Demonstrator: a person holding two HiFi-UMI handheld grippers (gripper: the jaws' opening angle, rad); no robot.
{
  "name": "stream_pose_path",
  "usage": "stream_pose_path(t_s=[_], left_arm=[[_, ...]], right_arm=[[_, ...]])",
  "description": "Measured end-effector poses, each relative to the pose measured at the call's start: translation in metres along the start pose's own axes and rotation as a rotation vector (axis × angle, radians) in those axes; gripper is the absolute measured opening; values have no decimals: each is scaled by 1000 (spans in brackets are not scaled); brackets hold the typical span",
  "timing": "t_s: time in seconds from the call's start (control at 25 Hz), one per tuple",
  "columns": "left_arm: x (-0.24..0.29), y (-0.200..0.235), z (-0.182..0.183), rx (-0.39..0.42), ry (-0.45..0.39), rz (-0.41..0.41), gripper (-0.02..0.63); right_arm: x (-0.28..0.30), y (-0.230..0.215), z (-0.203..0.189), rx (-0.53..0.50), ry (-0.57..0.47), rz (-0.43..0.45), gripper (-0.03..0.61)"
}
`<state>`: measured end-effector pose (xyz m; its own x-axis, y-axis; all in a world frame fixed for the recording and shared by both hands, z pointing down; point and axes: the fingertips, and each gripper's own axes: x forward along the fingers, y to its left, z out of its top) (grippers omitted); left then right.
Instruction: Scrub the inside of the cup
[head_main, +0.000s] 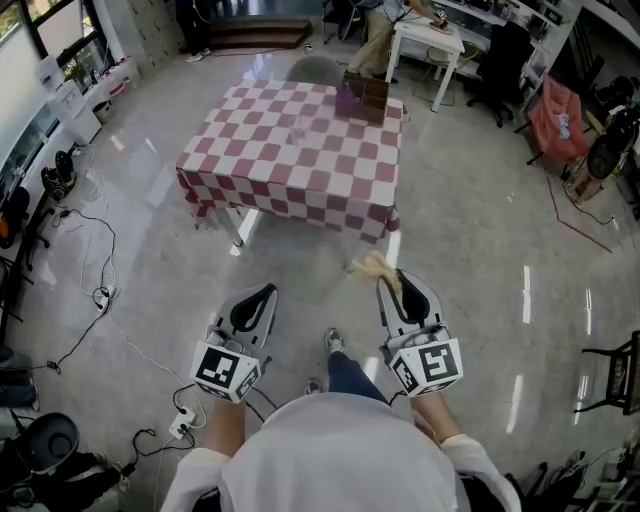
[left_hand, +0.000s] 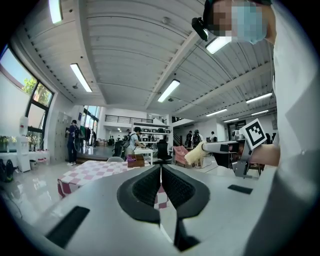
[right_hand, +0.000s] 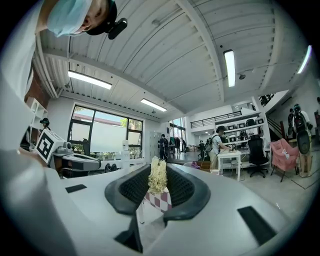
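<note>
A table with a red-and-white checked cloth (head_main: 270, 180) stands a few steps ahead of me. A faint clear cup (head_main: 300, 130) seems to stand near its middle. Both grippers are held low in front of my body, well short of the table. My left gripper (head_main: 262, 291) is shut with nothing between its pads (left_hand: 150, 187). My right gripper (head_main: 389, 279) is shut on a pale yellow fibrous scrubber (head_main: 371, 266), which sticks out past the fingertips (right_hand: 157, 176). In the left gripper view the scrubber (left_hand: 194, 155) shows at the right, ahead of the right gripper's marker cube (left_hand: 255, 134).
A brown box (head_main: 366, 97) with something purple (head_main: 345, 98) beside it sits at the table's far edge. A white desk (head_main: 425, 45), office chairs and people are beyond. Cables and a power strip (head_main: 180, 425) lie on the glossy floor at my left.
</note>
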<state>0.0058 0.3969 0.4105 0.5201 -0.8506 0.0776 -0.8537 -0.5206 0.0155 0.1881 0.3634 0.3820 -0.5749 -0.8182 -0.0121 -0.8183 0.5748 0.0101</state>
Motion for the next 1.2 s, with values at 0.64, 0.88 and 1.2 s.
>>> stream_pose_path(t_s=[0.64,0.88,1.2], left_arm=[[100,66,13,2,3,91,33],[134,86,12,-10,-5,145,33],[163,97,11,-15,-21,136,32]], right_arm=[[110,-71,-1,12,5,84,107],[144,-97,-7,3,16,135,107],[178,-107,-12,-13,32,177,107]])
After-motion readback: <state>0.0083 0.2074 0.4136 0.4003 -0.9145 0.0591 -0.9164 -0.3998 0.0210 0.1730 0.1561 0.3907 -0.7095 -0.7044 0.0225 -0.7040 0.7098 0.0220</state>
